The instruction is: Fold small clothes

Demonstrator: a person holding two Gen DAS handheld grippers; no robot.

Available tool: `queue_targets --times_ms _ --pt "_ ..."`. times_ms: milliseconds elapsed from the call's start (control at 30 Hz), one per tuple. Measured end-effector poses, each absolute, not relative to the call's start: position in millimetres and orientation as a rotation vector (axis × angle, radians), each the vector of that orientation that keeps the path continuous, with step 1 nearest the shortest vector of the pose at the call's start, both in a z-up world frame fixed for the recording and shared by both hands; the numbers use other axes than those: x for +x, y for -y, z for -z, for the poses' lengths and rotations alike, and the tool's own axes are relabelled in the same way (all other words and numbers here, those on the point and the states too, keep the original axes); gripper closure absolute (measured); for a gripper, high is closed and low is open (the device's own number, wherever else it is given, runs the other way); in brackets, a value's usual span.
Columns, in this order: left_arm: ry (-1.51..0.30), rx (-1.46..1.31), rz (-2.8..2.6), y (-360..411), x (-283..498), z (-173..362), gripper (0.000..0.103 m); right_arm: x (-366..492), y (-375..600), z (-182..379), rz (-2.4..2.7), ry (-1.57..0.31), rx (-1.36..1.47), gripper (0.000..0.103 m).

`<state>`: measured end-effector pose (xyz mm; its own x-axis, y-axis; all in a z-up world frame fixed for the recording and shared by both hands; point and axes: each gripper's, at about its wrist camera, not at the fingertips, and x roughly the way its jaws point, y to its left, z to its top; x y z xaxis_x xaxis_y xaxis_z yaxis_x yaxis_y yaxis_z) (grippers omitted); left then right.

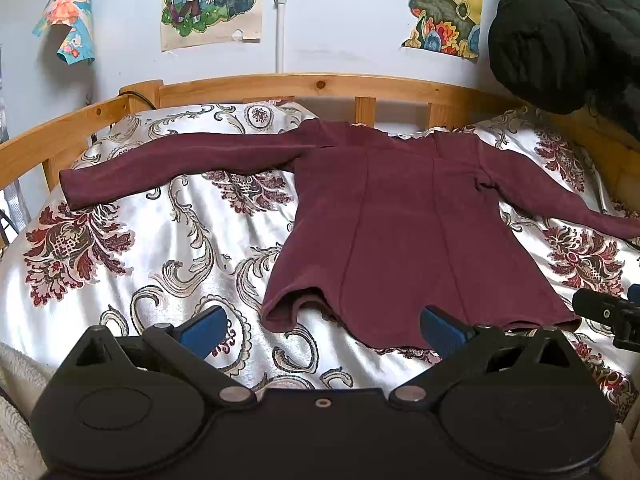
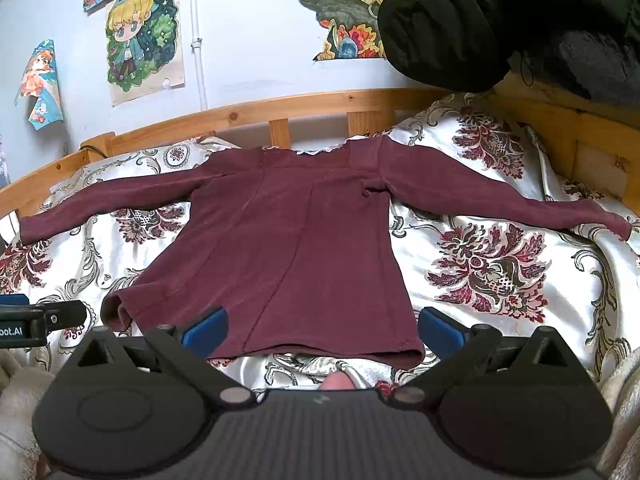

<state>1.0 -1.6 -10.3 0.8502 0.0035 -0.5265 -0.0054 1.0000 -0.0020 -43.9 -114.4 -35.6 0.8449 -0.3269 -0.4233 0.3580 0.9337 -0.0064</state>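
Both claws stand wide and hold nothing: the left claw (image 1: 324,330) hovers low over the bed just short of the hem of the maroon top (image 1: 400,220), its blue pads (image 1: 204,330) spread so that one lies over bare bedspread and the other over the hem's near edge, whether touching the cloth or just above it I cannot tell; the right claw (image 2: 322,330) hangs at the same hem, with the middle of the hem between its spread fingers, again with no clear contact. The top lies flat and face-up on the patterned satin bedspread (image 1: 160,248), neckline toward the wooden headboard (image 1: 304,84), hem toward the claws, one sleeve (image 1: 172,164) stretched out on one side of the body and the other sleeve (image 2: 520,204) running out on the opposite side. It looks like a light, soft knit, limp with no stiffness, so it will likely drape and sag from whatever point is pinched, and the glossy bedspread under it probably lets it slide rather than stay put when dragged. The left hem corner (image 1: 280,312) is curled up and open, a likely snag. Good holds would be a sleeve cuff or shoulder seam for folding the sleeves in across the body, or the two hem corners for bringing the bottom up toward the neckline; pinching both layers together should keep the fold square.
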Motion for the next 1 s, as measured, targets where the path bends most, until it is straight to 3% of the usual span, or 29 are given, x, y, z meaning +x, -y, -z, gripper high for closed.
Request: queue_targets --times_ms 1000 --pt "-0.561 -0.003 -0.005 1.7 1.8 10.6 0.001 -44.1 114.4 35.5 0.362 -0.437 0.075 0.0"
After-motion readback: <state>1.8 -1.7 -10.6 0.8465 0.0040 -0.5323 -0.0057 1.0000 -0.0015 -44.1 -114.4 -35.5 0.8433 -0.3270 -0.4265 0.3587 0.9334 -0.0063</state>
